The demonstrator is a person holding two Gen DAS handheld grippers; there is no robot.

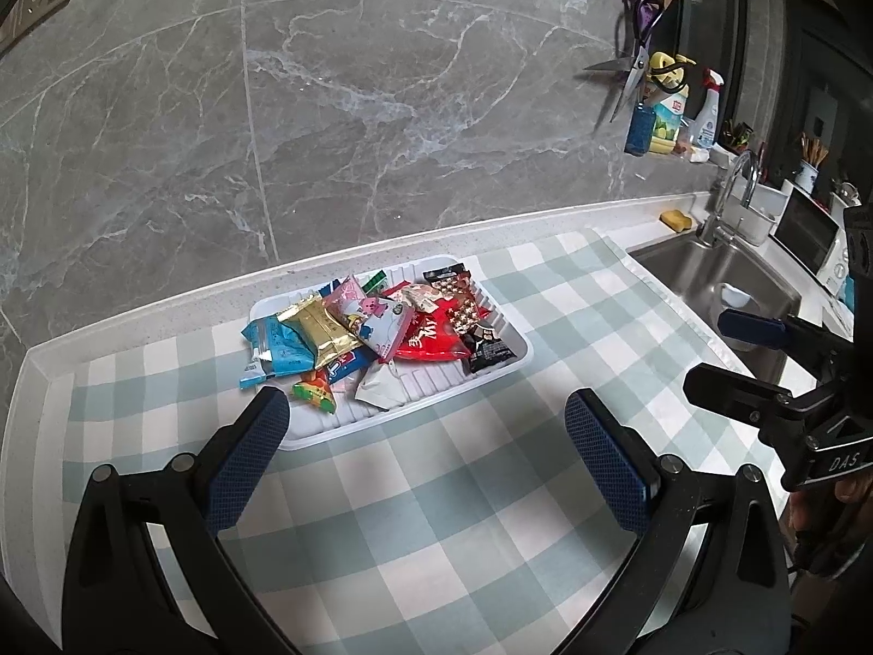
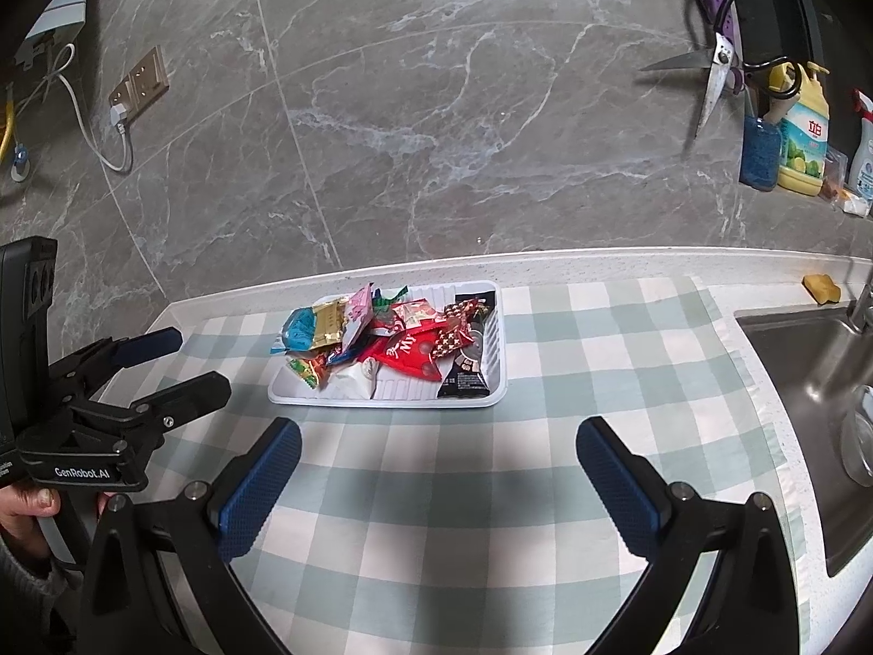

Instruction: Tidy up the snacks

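A white ribbed tray (image 1: 491,376) (image 2: 494,338) sits on the checked cloth near the wall, heaped with several snack packets: a blue one (image 1: 273,344), a gold one (image 1: 322,330) (image 2: 327,322), a pink one (image 1: 371,316), a red one (image 1: 431,335) (image 2: 412,355) and a black one (image 1: 488,352) (image 2: 464,376). My left gripper (image 1: 425,426) hovers open and empty just in front of the tray. My right gripper (image 2: 436,453) is open and empty too, a little further back. In each view the other gripper shows at the side: the right one (image 1: 715,349) and the left one (image 2: 193,360).
A green and white checked cloth (image 1: 464,518) (image 2: 600,355) covers the counter. A steel sink (image 1: 715,284) (image 2: 807,382) with a tap lies to the right, a yellow sponge (image 1: 675,219) (image 2: 821,286) behind it. Scissors (image 1: 633,73) (image 2: 715,76) hang on the grey wall above detergent bottles (image 2: 802,136).
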